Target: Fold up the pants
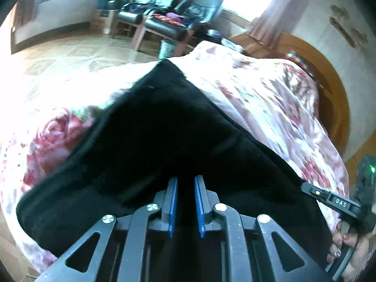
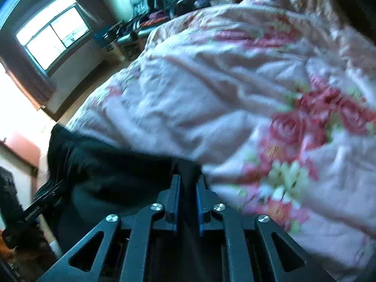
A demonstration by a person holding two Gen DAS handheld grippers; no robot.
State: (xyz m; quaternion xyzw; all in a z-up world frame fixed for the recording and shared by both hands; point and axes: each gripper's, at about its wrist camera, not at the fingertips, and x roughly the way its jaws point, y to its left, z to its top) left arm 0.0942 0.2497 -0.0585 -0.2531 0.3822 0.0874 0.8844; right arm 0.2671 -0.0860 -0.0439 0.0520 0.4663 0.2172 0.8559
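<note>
Black pants (image 1: pixel 164 122) lie stretched across a pink floral quilt (image 1: pixel 270 98) on a bed. In the left wrist view my left gripper (image 1: pixel 186 178) is closed on the near edge of the pants, with dark cloth filling the narrow gap between its blue pads. At the right edge of that view a hand holds my right gripper (image 1: pixel 329 198) at the pants' other corner. In the right wrist view my right gripper (image 2: pixel 188 177) is shut on a fold of the black pants (image 2: pixel 112 171). The left gripper (image 2: pixel 44 199) shows at the far left of that view.
The quilt (image 2: pixel 211 82) is rumpled and covers the whole bed. A wooden headboard (image 1: pixel 333 89) stands at the right. Beyond the bed are dark armchairs (image 1: pixel 183 11) piled with clothes, a pale bucket (image 1: pixel 166 48), tiled floor (image 1: pixel 70 54) and a bright window (image 2: pixel 51 35).
</note>
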